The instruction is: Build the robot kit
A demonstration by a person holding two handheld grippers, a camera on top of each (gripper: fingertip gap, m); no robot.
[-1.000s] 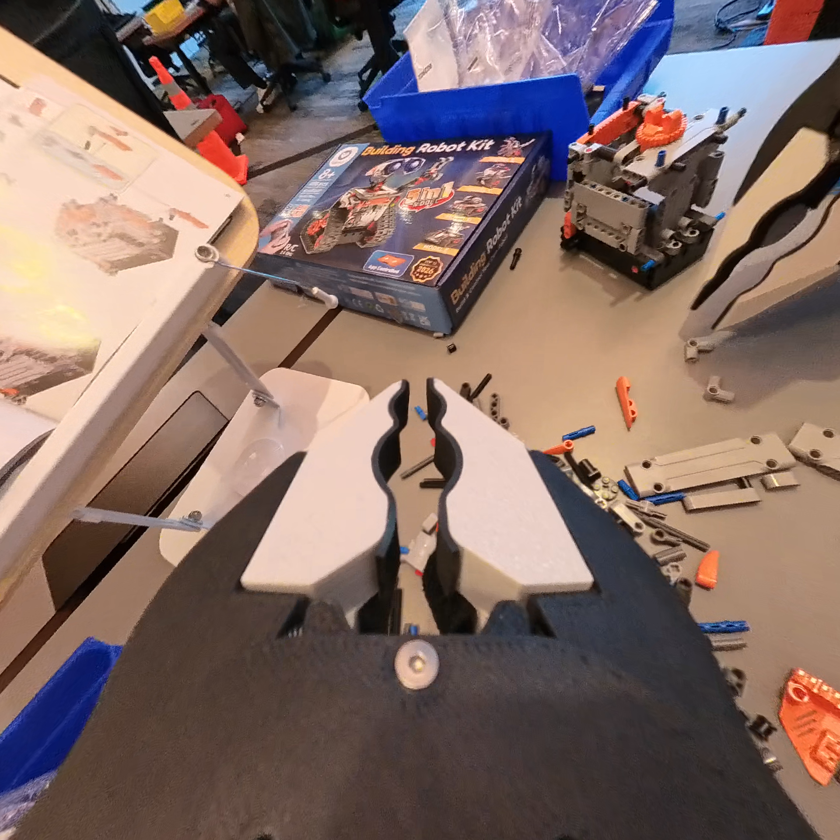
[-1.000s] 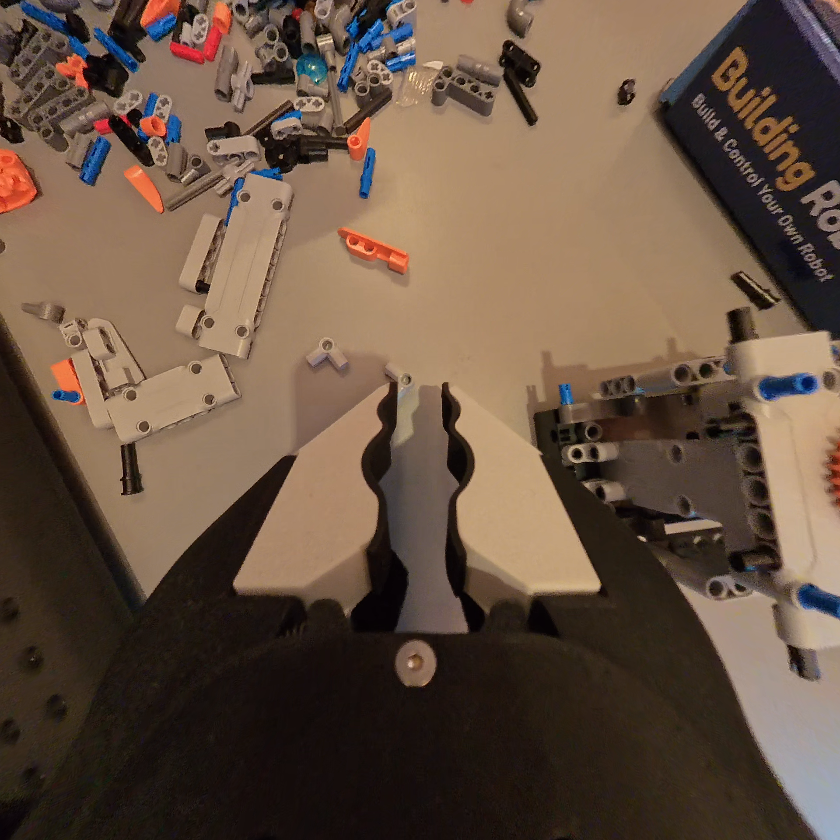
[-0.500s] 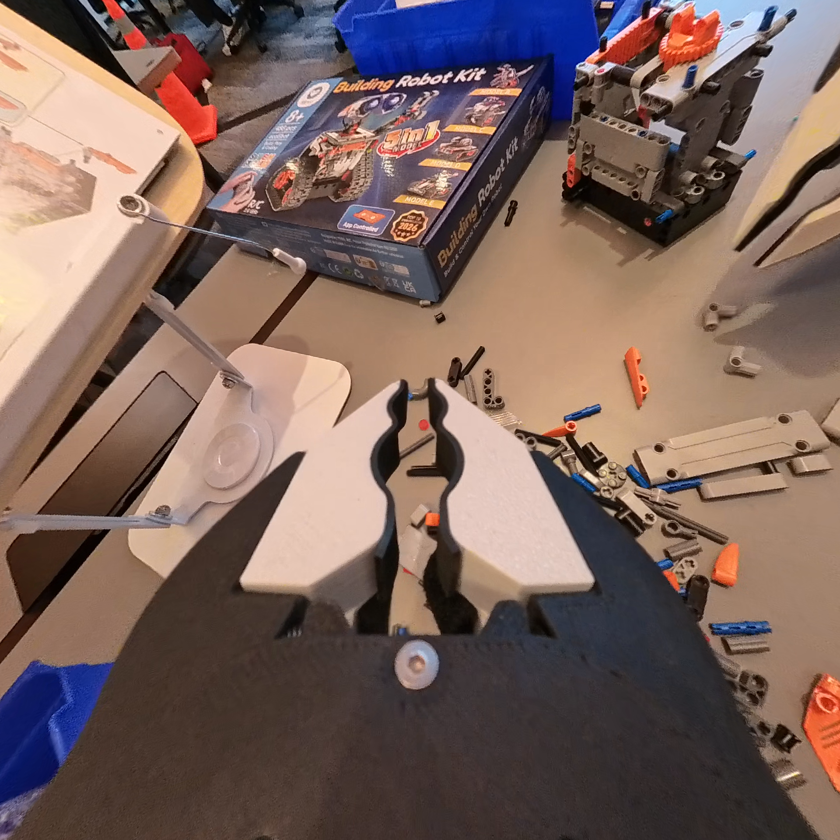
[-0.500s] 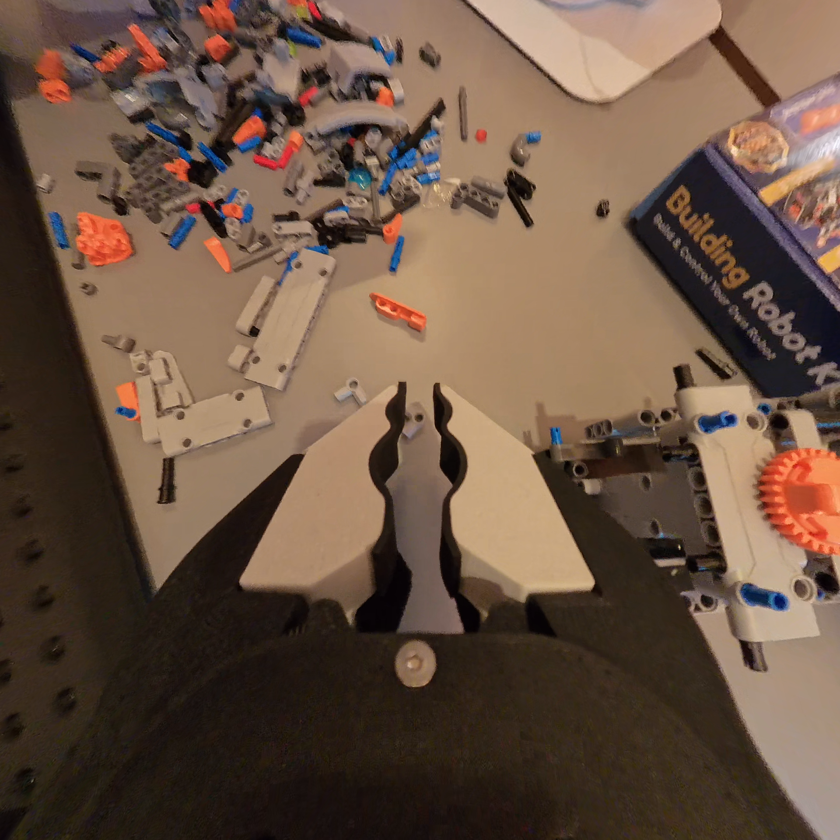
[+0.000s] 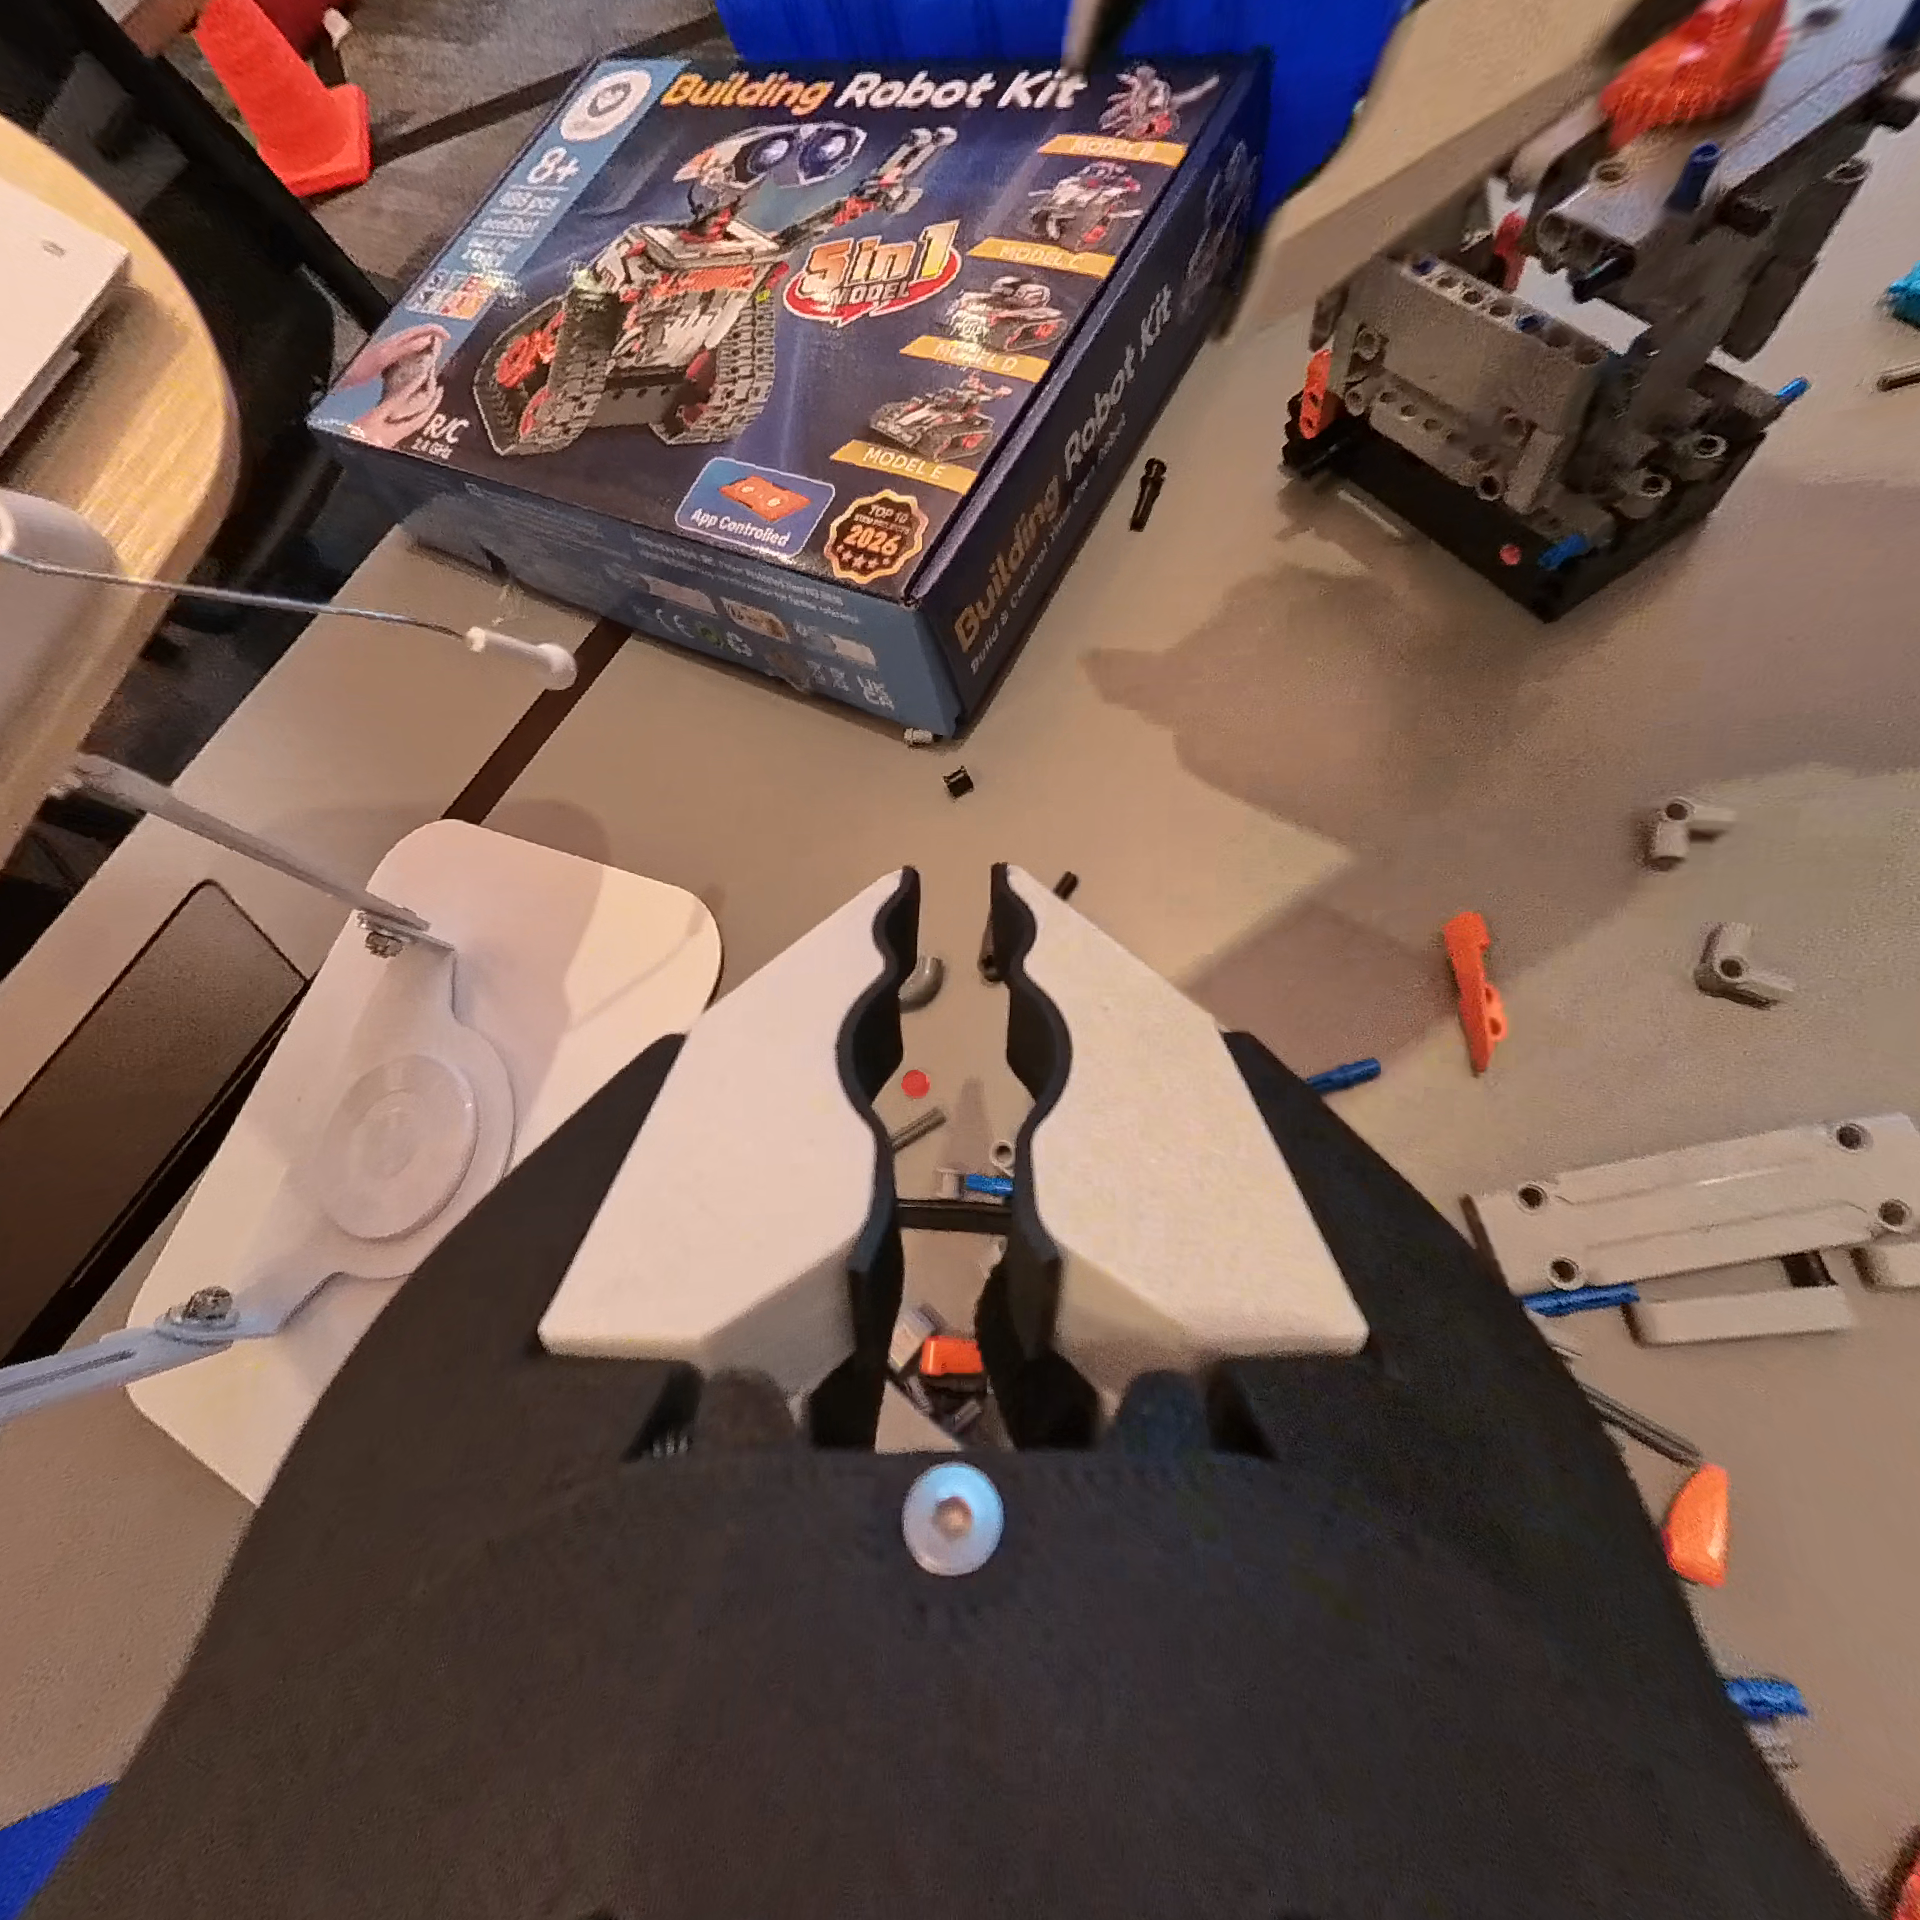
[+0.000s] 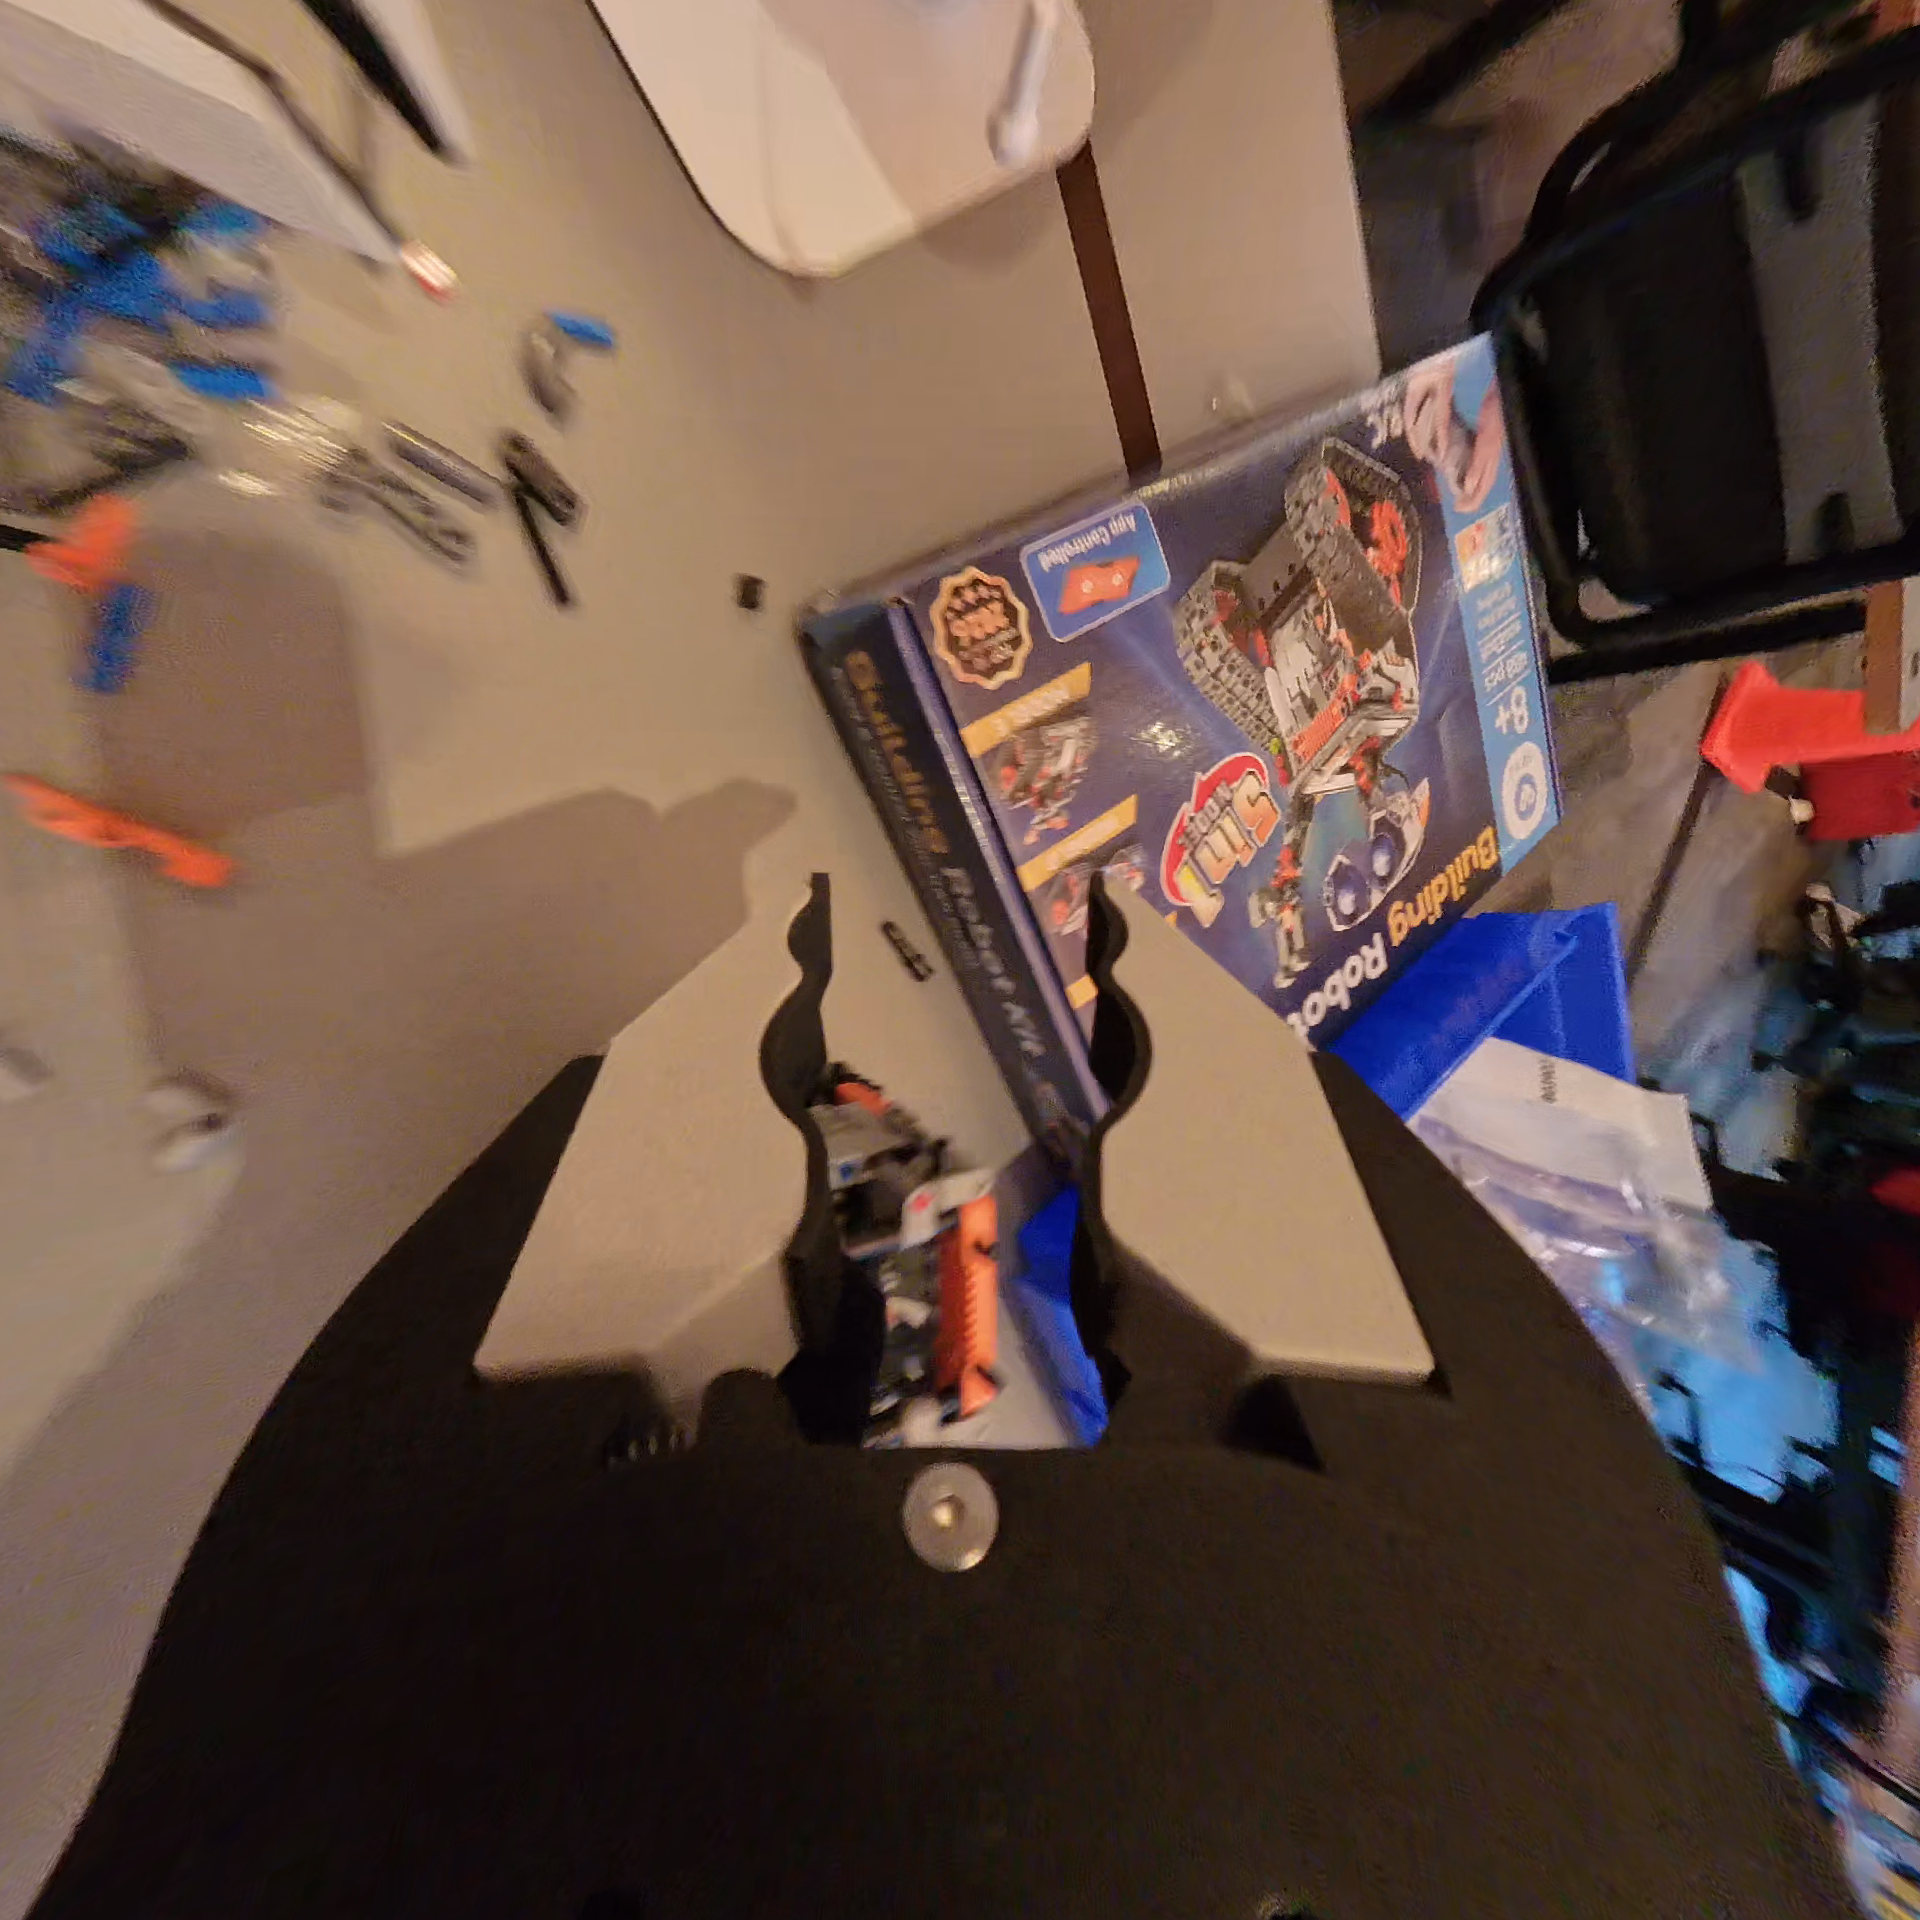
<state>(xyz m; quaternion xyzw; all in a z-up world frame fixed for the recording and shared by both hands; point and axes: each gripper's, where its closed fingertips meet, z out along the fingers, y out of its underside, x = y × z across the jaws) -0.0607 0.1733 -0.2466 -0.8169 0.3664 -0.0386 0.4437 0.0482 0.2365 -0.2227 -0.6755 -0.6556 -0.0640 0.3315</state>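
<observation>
The left gripper (image 5: 954, 894) hangs over the grey table (image 5: 1195, 831) with its jaws a narrow slit apart and nothing between them; beneath lie a small red stud (image 5: 914, 1084), a grey curved piece (image 5: 923, 977) and short black pins (image 5: 989, 951), with a white stand base (image 5: 582, 935) just to its left. The right gripper (image 6: 956, 899) is spread wide and empty, tilted above the half-built grey and black block model (image 6: 883, 1153), whose orange toothed part (image 6: 961, 1299) shows between the jaws. Its tips point toward the dark blue kit box (image 6: 1247, 748), which lies flat, with a blue bin (image 6: 1486, 997) beside it.
</observation>
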